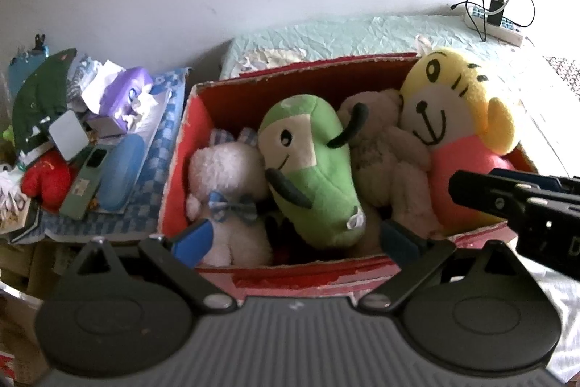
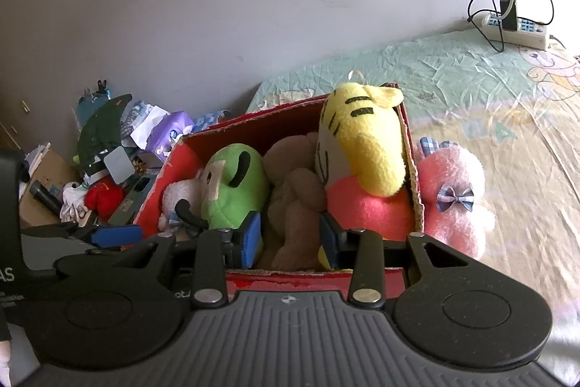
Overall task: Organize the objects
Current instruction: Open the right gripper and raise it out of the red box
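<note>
A red cardboard box (image 1: 290,274) (image 2: 413,176) stands on the bed, packed with plush toys: a white one with a blue bow (image 1: 228,176), a green one (image 1: 308,169) (image 2: 232,180), a beige teddy (image 1: 380,147) (image 2: 293,191) and a yellow-headed tiger with a pink body (image 1: 456,100) (image 2: 366,147). A pink plush with a checked bow (image 2: 453,194) lies outside, against the box's right wall. My left gripper (image 1: 295,240) is wide open at the near rim. My right gripper (image 2: 290,238) (image 1: 471,187) is partly open over the near rim, with the teddy's leg showing in the gap.
A clutter pile lies left of the box: purple tissue pack (image 1: 127,93), dark green cap (image 1: 43,89), red plush (image 1: 47,180), phone (image 1: 83,180), blue case (image 1: 119,169). A power strip with cables (image 2: 514,28) sits at the far right by the wall. Wrinkled green sheet (image 2: 471,78) stretches right.
</note>
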Demonstrator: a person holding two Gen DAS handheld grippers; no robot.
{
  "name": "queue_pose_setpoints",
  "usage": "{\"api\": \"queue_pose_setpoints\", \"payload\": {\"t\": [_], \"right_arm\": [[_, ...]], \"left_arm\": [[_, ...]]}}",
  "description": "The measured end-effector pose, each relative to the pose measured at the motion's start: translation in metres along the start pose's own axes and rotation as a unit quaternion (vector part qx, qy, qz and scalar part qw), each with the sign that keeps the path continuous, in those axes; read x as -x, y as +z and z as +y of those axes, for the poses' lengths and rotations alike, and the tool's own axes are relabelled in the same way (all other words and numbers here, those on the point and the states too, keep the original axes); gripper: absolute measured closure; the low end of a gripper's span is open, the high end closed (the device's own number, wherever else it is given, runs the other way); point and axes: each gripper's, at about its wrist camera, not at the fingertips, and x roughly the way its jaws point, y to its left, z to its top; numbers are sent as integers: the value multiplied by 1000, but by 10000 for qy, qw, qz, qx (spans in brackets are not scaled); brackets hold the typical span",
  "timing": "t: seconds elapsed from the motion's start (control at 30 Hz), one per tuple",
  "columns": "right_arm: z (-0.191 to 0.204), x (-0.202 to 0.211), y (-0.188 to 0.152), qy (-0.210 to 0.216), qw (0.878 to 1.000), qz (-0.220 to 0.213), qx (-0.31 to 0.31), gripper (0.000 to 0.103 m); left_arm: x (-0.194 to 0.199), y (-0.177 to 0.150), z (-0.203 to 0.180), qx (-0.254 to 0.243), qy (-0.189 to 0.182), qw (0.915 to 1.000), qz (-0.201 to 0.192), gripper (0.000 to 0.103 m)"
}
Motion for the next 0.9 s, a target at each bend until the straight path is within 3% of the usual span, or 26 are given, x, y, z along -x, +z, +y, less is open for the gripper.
{"api": "queue_pose_setpoints", "payload": {"t": [0.33,0.9], "right_arm": [[-3,24,-3,111,9999,-69,19,63],[-55,44,-2,588,9973,411,126,63]], "left_arm": [[22,-8,-11,46,-369,9993,24,6],[32,-21,-75,192,-326,9986,370,10]]}}
